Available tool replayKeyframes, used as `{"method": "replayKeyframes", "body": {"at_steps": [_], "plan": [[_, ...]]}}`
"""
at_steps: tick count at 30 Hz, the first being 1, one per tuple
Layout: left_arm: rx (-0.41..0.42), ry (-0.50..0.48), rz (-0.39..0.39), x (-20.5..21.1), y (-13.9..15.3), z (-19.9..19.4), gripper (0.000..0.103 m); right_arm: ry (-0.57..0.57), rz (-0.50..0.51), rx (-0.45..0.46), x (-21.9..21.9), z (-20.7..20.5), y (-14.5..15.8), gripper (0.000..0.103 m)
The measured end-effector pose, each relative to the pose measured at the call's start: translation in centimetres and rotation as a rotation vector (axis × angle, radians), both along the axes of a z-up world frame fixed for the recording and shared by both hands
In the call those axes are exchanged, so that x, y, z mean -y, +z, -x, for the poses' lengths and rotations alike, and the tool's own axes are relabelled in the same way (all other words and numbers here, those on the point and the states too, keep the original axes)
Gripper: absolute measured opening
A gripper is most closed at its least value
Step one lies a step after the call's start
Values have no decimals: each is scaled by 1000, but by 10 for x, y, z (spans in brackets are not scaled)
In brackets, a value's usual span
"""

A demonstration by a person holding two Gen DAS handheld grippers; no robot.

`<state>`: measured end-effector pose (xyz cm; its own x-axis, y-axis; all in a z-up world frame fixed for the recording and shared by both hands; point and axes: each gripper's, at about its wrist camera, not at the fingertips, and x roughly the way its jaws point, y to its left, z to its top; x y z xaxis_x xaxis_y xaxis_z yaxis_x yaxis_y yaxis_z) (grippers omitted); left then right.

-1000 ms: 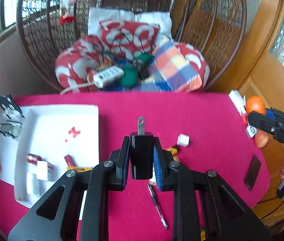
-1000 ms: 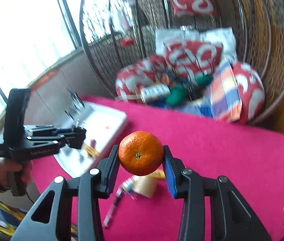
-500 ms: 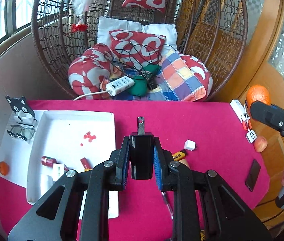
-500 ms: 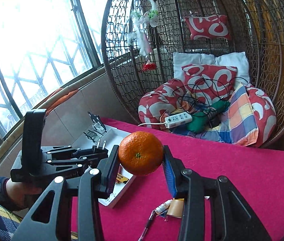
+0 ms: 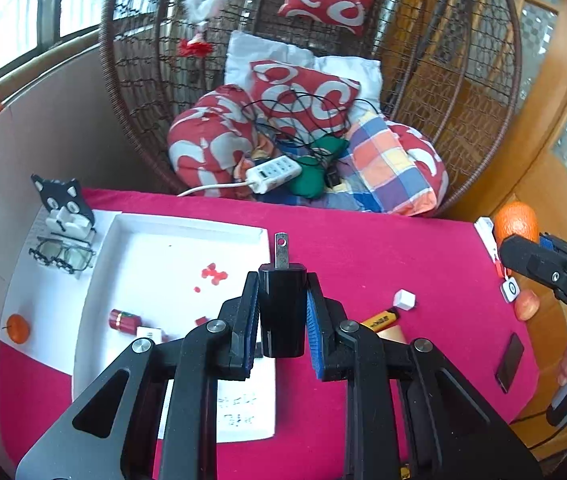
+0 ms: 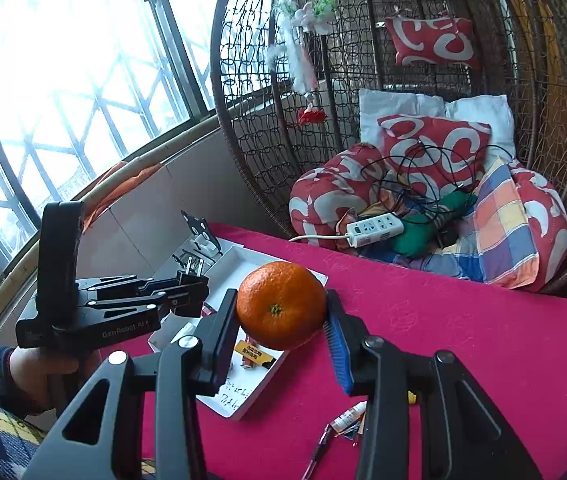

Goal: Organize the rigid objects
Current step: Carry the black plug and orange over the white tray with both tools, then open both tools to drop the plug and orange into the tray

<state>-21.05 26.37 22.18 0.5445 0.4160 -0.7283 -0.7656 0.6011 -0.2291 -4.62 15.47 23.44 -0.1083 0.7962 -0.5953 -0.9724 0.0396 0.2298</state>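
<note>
My left gripper [image 5: 282, 312] is shut on a black plug adapter [image 5: 282, 320], prongs up, held above the right edge of the white tray [image 5: 171, 226]. The tray holds a red battery [image 5: 124, 319] and small items. My right gripper [image 6: 281, 312] is shut on an orange [image 6: 281, 310] and holds it high above the red table [image 6: 463, 320]. The right gripper with the orange [image 5: 517, 220] shows at the right edge of the left wrist view. The left gripper with the adapter [image 6: 191, 276] shows at the left of the right wrist view.
A white cube [image 5: 404, 300], yellow lighter [image 5: 379, 318], dark phone [image 5: 509, 362] and a peach [image 5: 526, 306] lie on the table's right part. Glasses [image 5: 61, 256], a cat-shaped stand [image 5: 61, 200] and a small orange [image 5: 17, 328] sit left of the tray. A wicker chair [image 5: 323, 100] stands behind.
Both grippers have risen and tilted back from the table, each still holding its object. The right gripper with the orange moved up and toward the tray side.
</note>
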Motion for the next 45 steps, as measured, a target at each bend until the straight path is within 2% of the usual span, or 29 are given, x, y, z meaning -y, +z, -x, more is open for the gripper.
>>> {"method": "replayKeyframes", "body": {"at_steps": [12, 19, 23, 27, 31, 35, 40, 45], "plan": [[-10, 136, 15, -40, -9, 62, 20, 79, 58, 3, -52, 33, -13, 41], [-29, 167, 32, -60, -21, 87, 20, 118, 128, -3, -83, 53, -35, 41], [-64, 174, 59, -77, -40, 94, 21, 131, 190, 18, -102, 65, -53, 41], [-91, 172, 141, -92, -71, 103, 20, 135, 284, 31, -118, 75, -83, 41], [-120, 151, 227, -95, -103, 106, 20, 146, 390, 26, -126, 87, -119, 41], [-132, 128, 266, -101, -121, 101, 20, 190, 478, 50, -128, 110, -150, 41], [-176, 74, 246, -122, -135, 78, 21, 233, 563, 83, -141, 142, -185, 41], [-236, 44, 260, -131, -154, 63, 21, 263, 551, 178, -141, 165, -189, 42]]}}
